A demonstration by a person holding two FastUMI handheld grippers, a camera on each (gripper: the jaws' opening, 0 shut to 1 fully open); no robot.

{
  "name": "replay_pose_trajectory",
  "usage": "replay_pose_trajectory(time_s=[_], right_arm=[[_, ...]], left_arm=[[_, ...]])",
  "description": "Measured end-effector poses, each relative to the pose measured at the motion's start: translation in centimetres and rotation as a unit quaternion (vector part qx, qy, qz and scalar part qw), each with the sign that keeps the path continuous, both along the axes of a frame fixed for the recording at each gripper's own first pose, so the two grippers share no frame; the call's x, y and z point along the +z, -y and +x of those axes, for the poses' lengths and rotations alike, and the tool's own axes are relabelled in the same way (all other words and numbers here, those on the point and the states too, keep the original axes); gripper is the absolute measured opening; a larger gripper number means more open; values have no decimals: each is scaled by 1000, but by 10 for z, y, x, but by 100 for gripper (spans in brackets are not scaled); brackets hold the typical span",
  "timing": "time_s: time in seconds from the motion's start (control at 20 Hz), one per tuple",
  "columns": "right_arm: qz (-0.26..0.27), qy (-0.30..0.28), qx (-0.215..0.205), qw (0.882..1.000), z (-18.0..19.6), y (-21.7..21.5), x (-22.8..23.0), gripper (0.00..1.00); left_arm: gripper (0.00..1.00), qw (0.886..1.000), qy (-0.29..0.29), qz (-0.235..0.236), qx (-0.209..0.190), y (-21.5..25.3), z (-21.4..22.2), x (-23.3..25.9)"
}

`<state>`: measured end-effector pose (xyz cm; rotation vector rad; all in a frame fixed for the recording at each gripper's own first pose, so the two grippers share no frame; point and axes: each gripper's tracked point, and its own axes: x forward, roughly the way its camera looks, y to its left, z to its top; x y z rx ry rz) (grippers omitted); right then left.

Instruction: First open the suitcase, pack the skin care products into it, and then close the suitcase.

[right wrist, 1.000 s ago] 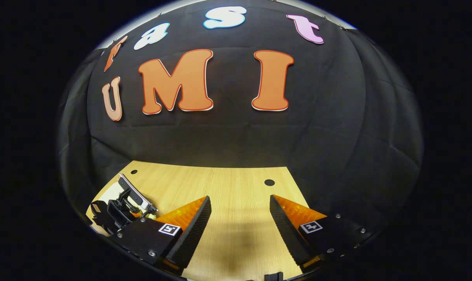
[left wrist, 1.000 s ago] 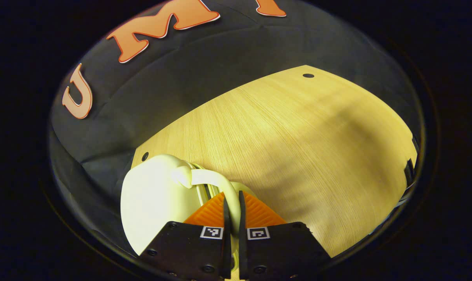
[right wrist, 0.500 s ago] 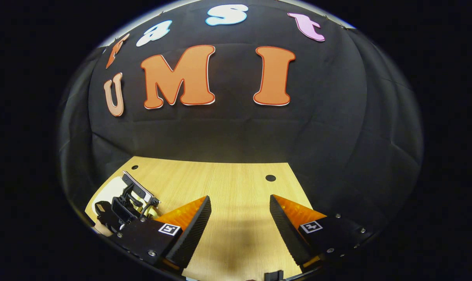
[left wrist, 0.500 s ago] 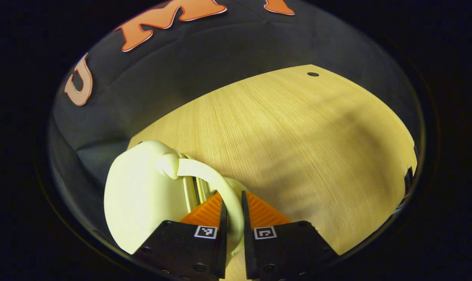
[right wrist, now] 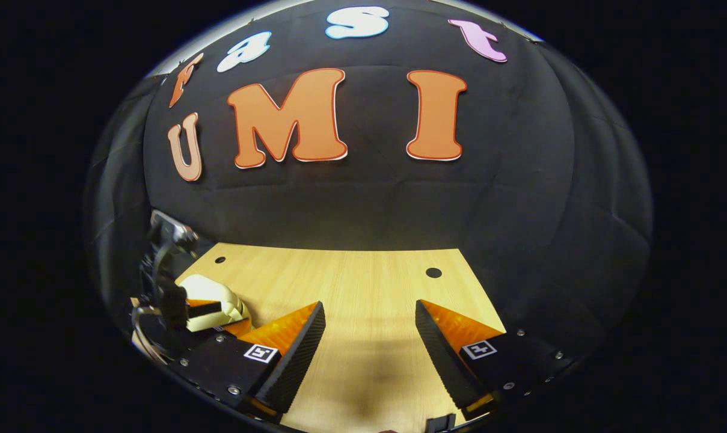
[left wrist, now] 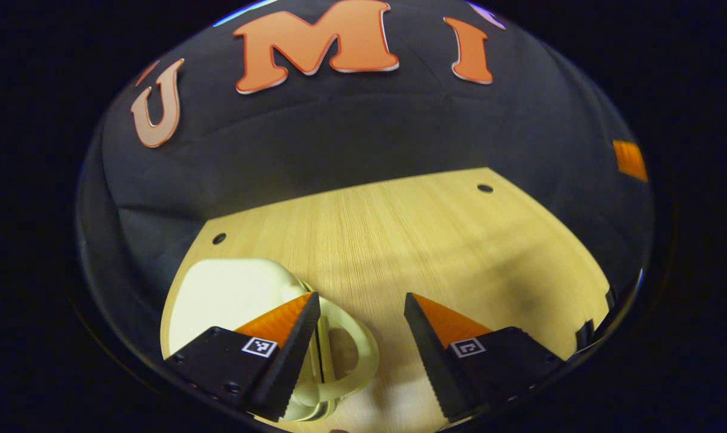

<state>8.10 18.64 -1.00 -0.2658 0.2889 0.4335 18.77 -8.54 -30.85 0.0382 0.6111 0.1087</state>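
Observation:
A small cream suitcase lies flat on the wooden table at the lower left of the left gripper view, its lid down. Its looped handle lies on the table between the fingers of my left gripper, which is open and touches nothing. In the right gripper view the suitcase sits at the far left with the left gripper over it. My right gripper hangs open above bare table, holding nothing.
The table has small dark holes near its back corners and ends at the black cloth wall behind. Bare wood stretches to the right of the suitcase in both views.
My left gripper has let go of the suitcase handle and opened wide, and it has lifted and tilted up. The suitcase now lies flat. The right gripper has hardly moved.

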Motion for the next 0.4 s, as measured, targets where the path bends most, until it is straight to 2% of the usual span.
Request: replay_pose_trajectory(time_s=[0.05,0.1,0.25,0.4], right_arm=[[3,2,3,1000,-1,-7,2,96],[7,6,7,1000,-4,-14,5,96],[18,26,21,999,-11,-39,14,96],[38,50,31,998,-21,-62,27,96]], left_arm=[[92,1000,20,-3,7,-5,3,22],[100,999,43,-5,18,-12,0,44],[100,993,113,-11,44,-36,-3,112],[99,981,182,-1,62,-62,-18,159]])
